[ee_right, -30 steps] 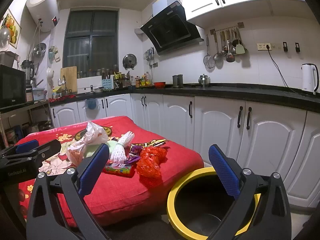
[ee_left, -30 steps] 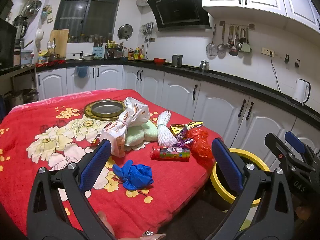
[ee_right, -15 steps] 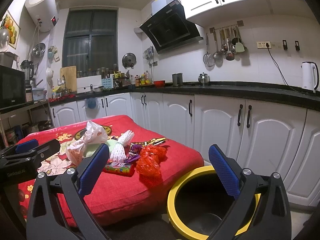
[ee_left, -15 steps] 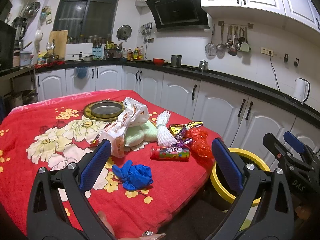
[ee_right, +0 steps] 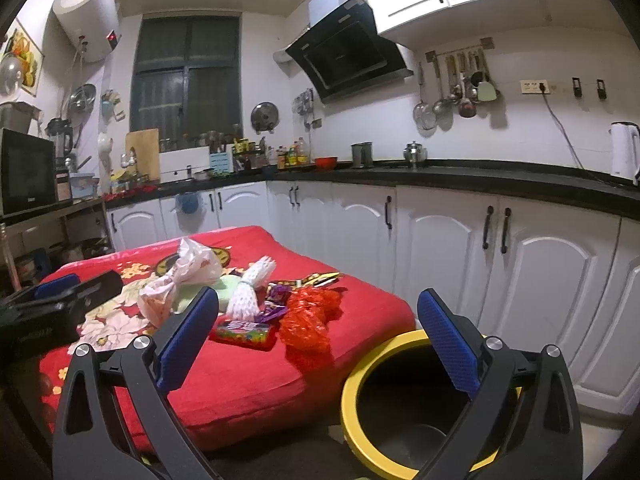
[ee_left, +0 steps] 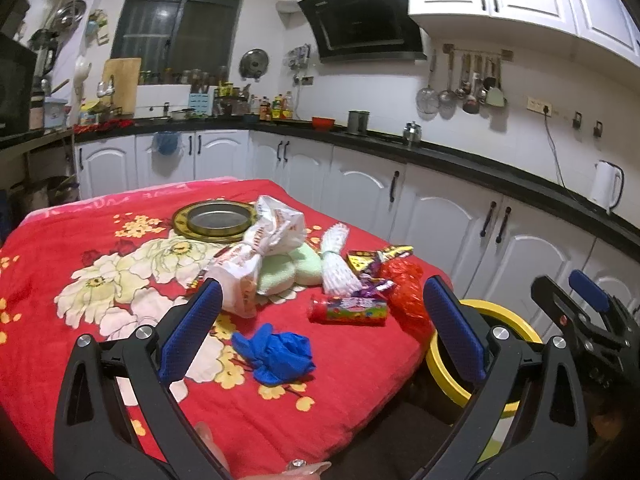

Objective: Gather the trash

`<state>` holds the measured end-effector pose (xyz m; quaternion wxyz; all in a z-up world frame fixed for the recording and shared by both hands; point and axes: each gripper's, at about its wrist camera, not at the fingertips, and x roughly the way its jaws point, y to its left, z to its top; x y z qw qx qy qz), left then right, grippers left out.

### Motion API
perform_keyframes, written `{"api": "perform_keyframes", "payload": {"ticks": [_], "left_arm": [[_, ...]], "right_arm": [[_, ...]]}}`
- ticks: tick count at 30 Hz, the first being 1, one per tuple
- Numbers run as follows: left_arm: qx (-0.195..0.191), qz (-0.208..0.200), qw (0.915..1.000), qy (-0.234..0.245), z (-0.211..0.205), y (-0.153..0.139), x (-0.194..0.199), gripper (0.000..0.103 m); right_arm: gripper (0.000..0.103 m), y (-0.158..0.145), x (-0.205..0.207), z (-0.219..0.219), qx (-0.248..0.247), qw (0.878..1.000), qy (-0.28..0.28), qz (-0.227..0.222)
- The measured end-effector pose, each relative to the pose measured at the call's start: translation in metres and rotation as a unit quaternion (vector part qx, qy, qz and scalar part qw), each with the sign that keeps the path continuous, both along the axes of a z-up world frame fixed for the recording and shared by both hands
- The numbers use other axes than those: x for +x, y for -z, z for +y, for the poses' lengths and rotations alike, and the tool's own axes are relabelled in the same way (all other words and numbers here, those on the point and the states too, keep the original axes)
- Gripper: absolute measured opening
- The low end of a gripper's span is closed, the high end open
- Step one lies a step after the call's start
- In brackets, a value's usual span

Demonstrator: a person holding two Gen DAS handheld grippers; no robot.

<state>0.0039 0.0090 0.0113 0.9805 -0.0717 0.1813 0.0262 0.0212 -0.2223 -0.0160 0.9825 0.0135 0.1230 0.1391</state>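
Trash lies on a red flowered cloth point(ee_left: 80, 248): a crumpled blue glove point(ee_left: 276, 350), a colourful candy tube point(ee_left: 347, 309), a red plastic wrapper point(ee_left: 404, 280), a white foam net point(ee_left: 335, 262), a white printed bag point(ee_left: 260, 248) and a pale green sponge point(ee_left: 292, 268). A yellow-rimmed black bin point(ee_right: 384, 396) stands on the floor by the table's right corner. My left gripper point(ee_left: 320, 328) is open above the table's near edge, the blue glove between its fingers' lines. My right gripper point(ee_right: 316, 344) is open over the bin's near side, holding nothing.
A round metal tray point(ee_left: 218, 222) sits at the back of the cloth. White cabinets point(ee_right: 540, 280) under a black counter point(ee_right: 480, 180) run behind and to the right of the bin. A shelf with a microwave point(ee_right: 26, 172) stands at the left.
Both grippers have barely shifted; the views drift slightly. Nothing on the table has moved, and both stay open.
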Motion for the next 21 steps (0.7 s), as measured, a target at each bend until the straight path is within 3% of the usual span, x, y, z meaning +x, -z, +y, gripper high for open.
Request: {"api": "perform_keyframes", "payload": {"ticks": [13, 21], "left_arm": [[-0.015, 0.016, 0.9967, -0.079, 0.053, 0.003, 0.017, 0.092], [-0.031, 0.109, 0.9924, -0.047, 0.065, 0.037, 0.052, 0.092]], "right_arm": [[0.097, 0.0, 0.023, 0.037, -0.042, 0.997, -0.064, 0.019], [0.097, 0.019, 0.07, 0.051, -0.059, 0.991, -0.085, 0.082]]}}
